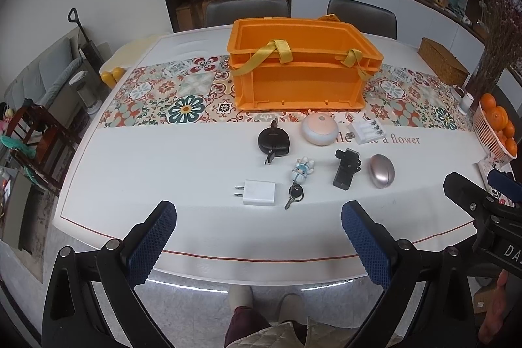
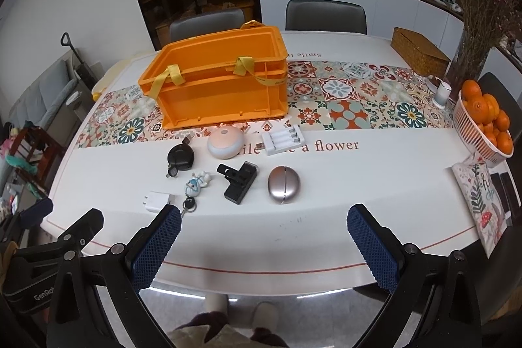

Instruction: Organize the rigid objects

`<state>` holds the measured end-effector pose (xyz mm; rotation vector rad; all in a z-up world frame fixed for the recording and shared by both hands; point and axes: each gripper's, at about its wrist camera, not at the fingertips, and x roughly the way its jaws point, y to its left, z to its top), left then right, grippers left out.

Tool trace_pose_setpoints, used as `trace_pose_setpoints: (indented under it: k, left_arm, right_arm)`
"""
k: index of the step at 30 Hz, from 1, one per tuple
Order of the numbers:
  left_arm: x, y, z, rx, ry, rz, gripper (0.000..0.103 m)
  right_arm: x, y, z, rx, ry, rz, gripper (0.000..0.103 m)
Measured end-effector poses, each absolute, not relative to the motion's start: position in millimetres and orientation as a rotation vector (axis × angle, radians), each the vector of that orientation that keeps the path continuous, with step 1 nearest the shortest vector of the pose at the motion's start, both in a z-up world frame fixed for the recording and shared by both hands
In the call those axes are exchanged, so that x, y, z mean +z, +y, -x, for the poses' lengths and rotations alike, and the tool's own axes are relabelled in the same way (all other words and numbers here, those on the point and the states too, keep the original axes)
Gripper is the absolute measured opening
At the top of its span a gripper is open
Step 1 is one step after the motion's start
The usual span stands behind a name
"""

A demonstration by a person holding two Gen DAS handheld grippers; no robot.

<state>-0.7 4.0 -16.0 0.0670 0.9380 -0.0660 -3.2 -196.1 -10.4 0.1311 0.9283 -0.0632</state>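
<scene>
An orange crate (image 1: 300,67) (image 2: 218,77) with yellow straps stands on the patterned runner. In front of it lie a black round cable reel (image 1: 273,140) (image 2: 180,157), a pink dome lamp (image 1: 319,129) (image 2: 225,142), a white battery charger (image 1: 367,132) (image 2: 283,140), a black clamp (image 1: 346,168) (image 2: 238,181), a silver egg-shaped case (image 1: 381,170) (image 2: 283,184), a rabbit keychain with keys (image 1: 298,181) (image 2: 195,186) and a white plug adapter (image 1: 259,193) (image 2: 156,201). My left gripper (image 1: 259,234) and right gripper (image 2: 264,234) hang open over the table's near edge, holding nothing.
A basket of oranges (image 2: 483,123) sits at the right edge beside a white cup (image 2: 442,93), a vase of dried flowers (image 2: 473,31) and a wicker box (image 2: 419,51). A printed cushion (image 2: 483,201) lies near the right corner. Chairs (image 2: 326,15) stand behind the table.
</scene>
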Motion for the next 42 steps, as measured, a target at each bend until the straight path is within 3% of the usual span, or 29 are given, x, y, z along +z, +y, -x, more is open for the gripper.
trace_pose_setpoints:
  k: [19,42]
  left_arm:
    - [-36.5,10.7,-9.2,-0.082,0.976,-0.043,0.103]
    - [-109.6,23.6,-41.6,-0.077,0.890,-0.093,0.103]
  right_arm:
    - [-27.0,-198.8,-7.0,-0.064,0.983,-0.146,0.102]
    - [-98.9,-161.2,-33.4,-0.012,0.986,-0.114,0.102]
